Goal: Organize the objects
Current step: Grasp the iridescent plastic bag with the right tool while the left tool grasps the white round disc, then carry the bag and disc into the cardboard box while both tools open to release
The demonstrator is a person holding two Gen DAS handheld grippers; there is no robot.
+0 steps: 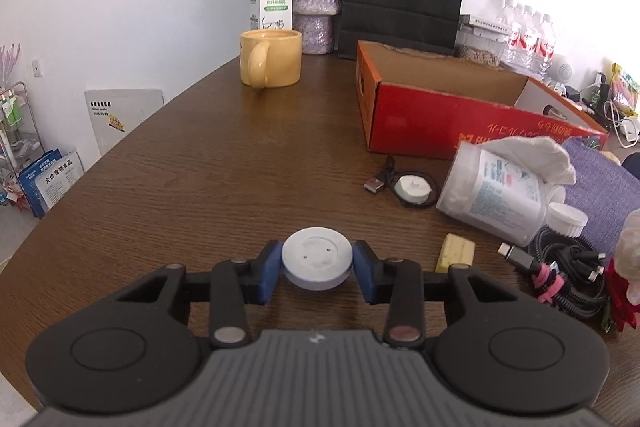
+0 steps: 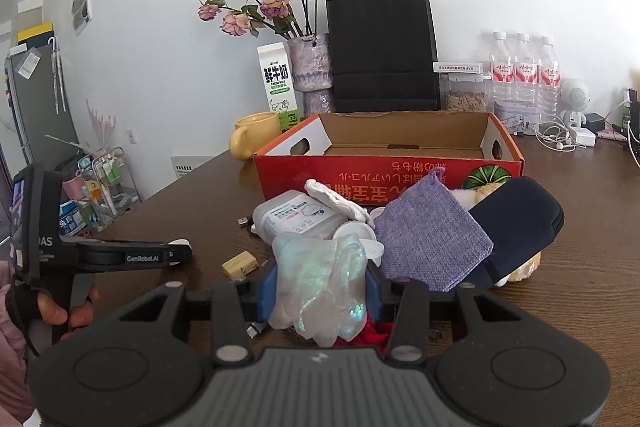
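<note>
Left gripper (image 1: pixel 317 264) clamped on white round disc (image 1: pixel 317 258), low over table (image 1: pixel 200 167); right gripper (image 2: pixel 320 287) clenched on iridescent wrapped bundle (image 2: pixel 320 291). Slip risk: 2 narrow pads on curved rim. Red box (image 2: pixel 360 175) well apart.

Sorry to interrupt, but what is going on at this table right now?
A person is tidying a cluttered wooden table with two handheld claws. The left claw is clamped on a round white plastic disc; the right claw grips a crinkly iridescent plastic wrapper. The open red cardboard box looks empty.
</note>
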